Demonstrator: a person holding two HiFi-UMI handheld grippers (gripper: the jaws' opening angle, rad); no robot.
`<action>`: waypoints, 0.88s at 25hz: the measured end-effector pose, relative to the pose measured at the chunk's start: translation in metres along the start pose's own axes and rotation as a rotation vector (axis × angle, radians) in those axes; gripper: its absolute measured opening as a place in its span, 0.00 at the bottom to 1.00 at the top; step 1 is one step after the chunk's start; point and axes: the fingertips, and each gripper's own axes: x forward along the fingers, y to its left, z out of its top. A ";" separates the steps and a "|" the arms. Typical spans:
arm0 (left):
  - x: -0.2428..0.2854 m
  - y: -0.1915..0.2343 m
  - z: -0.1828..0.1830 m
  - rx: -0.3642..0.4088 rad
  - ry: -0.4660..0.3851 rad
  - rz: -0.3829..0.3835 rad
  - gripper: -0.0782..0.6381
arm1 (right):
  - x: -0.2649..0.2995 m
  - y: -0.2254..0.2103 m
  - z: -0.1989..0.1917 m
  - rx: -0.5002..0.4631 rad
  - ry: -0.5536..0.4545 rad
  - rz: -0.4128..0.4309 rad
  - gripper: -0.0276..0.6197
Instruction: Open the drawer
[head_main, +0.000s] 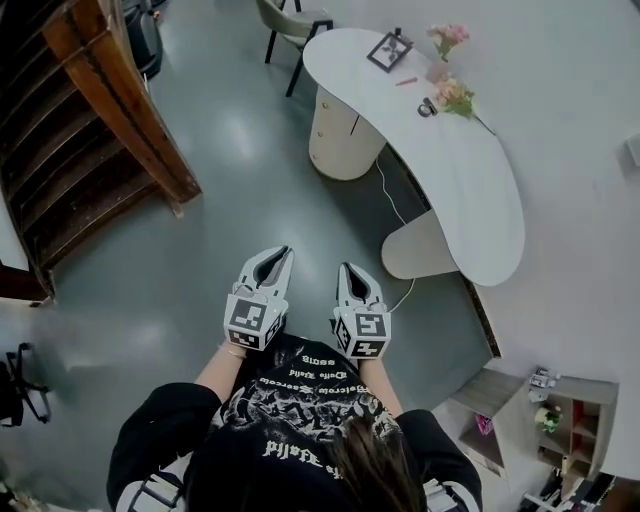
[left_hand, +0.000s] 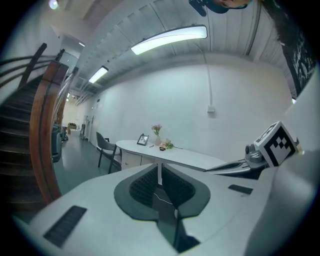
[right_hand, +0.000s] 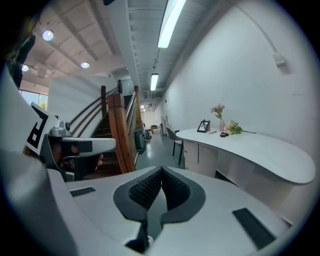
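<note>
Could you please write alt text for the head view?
Seen from above, a person in a black printed top holds the shut left gripper and shut right gripper side by side over a glossy grey floor. A long curved white desk stands ahead to the right, a dark wooden staircase to the left.

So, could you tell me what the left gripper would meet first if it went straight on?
Only bare floor lies ahead of the left gripper; the first thing in line seems the white desk, near its cabinet, though depth is unclear.

Black shirt (head_main: 300, 398) with white lettering, striped sleeves (head_main: 150, 485)
</note>
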 end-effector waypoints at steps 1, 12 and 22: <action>0.008 0.006 0.002 0.000 0.003 -0.012 0.16 | 0.008 -0.002 0.003 0.013 0.001 -0.008 0.08; 0.081 0.084 0.022 0.007 0.017 -0.128 0.16 | 0.098 -0.005 0.044 0.046 -0.007 -0.098 0.08; 0.116 0.145 0.036 0.010 0.031 -0.165 0.16 | 0.159 0.008 0.065 0.045 -0.004 -0.127 0.08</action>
